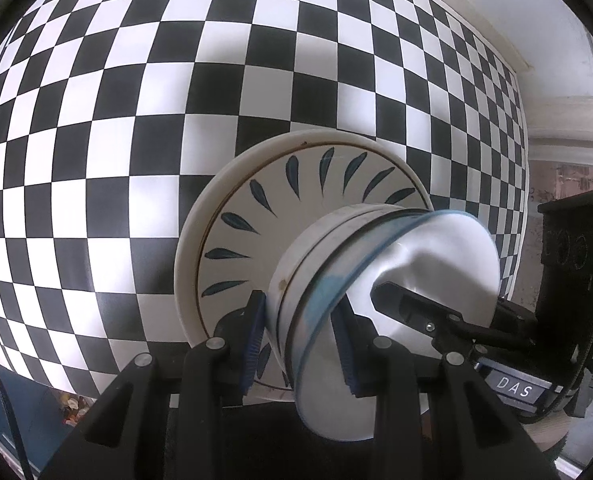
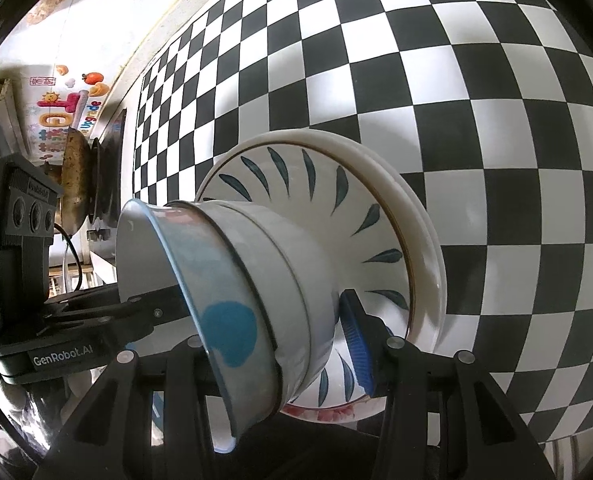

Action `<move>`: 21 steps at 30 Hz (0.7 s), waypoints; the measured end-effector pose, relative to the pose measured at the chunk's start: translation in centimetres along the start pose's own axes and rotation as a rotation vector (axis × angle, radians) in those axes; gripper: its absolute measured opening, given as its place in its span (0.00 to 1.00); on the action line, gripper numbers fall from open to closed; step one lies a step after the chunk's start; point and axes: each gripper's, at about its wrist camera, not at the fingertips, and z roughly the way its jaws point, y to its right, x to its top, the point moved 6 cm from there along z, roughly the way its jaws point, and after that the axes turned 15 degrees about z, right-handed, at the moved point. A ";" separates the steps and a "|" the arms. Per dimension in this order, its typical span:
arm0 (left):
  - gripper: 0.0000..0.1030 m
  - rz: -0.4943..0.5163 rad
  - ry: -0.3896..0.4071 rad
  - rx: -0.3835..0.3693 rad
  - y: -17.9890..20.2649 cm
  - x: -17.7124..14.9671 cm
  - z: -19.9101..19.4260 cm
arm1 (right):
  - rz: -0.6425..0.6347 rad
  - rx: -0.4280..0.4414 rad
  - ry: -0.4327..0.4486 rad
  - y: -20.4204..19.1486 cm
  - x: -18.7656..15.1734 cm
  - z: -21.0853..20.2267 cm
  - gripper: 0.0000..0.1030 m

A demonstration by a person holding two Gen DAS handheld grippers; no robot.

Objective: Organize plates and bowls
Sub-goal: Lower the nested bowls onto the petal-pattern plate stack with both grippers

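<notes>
Both my views are bright and evenly lit, with a soft grey shadow spread over the checkered cloth (image 1: 136, 120) behind the stack of dishes (image 1: 256, 216), so the light probably comes from above and behind me. The fisheye bulges the squares into a ball and darkens the corners to black, and white glare washes out the inside of the top bowl (image 1: 436, 248). The middle is sharp, but my fingers (image 2: 356, 344) and the clutter at the edges go soft.
</notes>
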 end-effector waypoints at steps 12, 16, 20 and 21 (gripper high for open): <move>0.29 0.032 0.014 0.042 0.4 -0.1 -0.7 | -0.025 -0.061 0.036 -0.2 -0.4 -0.5 0.46; 0.31 0.062 0.052 0.131 0.7 -0.1 -1.9 | -0.061 -0.108 0.074 -1.0 -0.8 -1.2 0.46; 0.31 0.082 0.061 0.207 0.8 -0.4 -2.5 | -0.091 -0.176 0.129 -1.4 -1.1 -2.3 0.46; 0.31 0.081 0.061 0.221 0.8 -0.5 -2.6 | -0.096 -0.190 0.141 -1.5 -1.1 -2.5 0.46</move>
